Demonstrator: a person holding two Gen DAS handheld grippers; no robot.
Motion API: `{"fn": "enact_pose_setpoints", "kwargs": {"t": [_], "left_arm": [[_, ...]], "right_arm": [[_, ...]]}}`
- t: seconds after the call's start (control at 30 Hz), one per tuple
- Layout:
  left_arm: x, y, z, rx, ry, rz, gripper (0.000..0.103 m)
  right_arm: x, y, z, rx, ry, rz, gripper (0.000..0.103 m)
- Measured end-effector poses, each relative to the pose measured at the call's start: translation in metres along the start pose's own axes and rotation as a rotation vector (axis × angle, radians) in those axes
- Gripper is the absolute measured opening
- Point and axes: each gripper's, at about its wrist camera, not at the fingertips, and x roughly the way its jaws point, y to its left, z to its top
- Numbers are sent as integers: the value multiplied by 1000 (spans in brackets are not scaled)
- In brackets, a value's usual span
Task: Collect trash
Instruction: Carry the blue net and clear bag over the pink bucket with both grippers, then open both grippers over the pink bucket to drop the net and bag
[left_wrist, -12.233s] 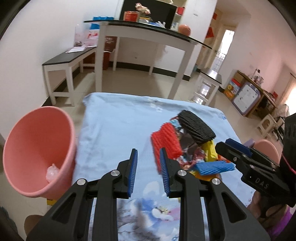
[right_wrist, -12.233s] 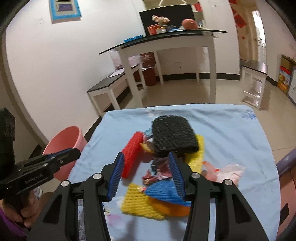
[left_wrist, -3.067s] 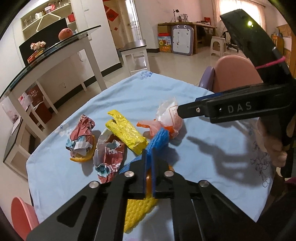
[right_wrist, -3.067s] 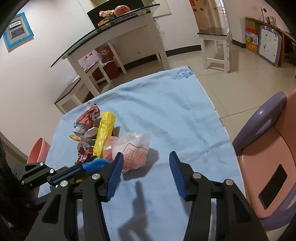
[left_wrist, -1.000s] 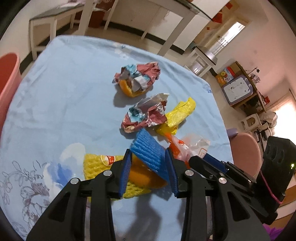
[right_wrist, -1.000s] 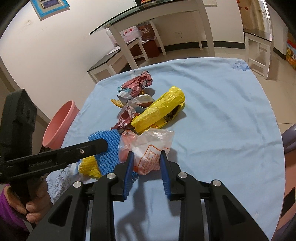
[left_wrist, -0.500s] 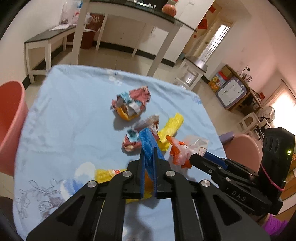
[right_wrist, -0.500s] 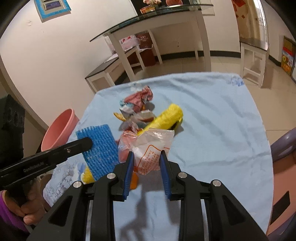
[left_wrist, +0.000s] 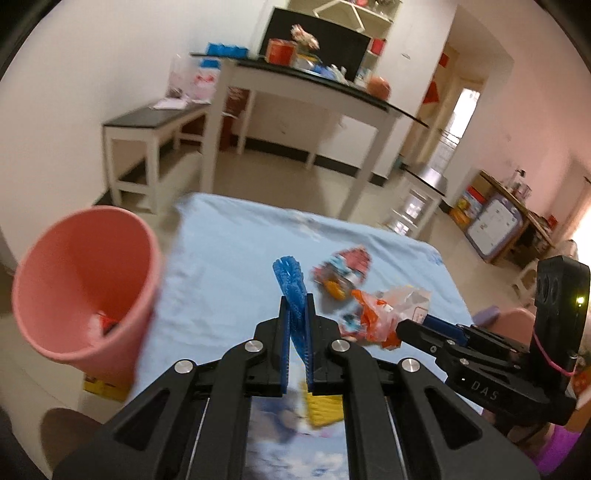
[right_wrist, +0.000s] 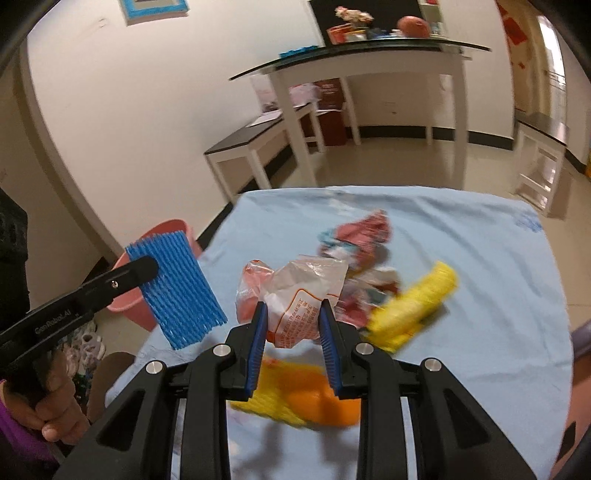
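Both hands are loaded and mid-carry, so this looks like the transport step. The left gripper (left_wrist: 295, 317) is squeezed almost fully shut on the blue foam net (left_wrist: 291, 280), which stands up thin between the pads. The right gripper (right_wrist: 291, 325) sits partly open, its pads pressed on the crumpled plastic bag (right_wrist: 303, 295), held up off the blue tablecloth (right_wrist: 480, 258).

Nearest on the cloth lies a yellow foam net with an orange thing (right_wrist: 314, 402) on it. Further out sit a second yellow net (right_wrist: 413, 306) to the right and crumpled wrappers (right_wrist: 354, 232) beyond it.

The pink bin (left_wrist: 81, 280) stands off the table's left edge, some trash already inside. Next, I'd judge, each load must swing left over that rim before the jaws let go.
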Motion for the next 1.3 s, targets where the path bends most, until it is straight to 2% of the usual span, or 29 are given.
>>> {"fn": "enact_pose_setpoints", "kwargs": {"t": [0.3,0.6,0.9,1.3], "left_arm": [[-28,48,9,-49,-85,122,6],[-48,101,9,-128,-134,236,6],[-52,146,0,-194,-130,320,6],[-36,183,-8,-242,-98,367,6]], "right_arm": [[38,66,24,-97,11,77,27],[73,125,42,-177,35,146,28],[109,184,41,-285,71,177,28],[153,218,28,-347,133,164,28]]}}
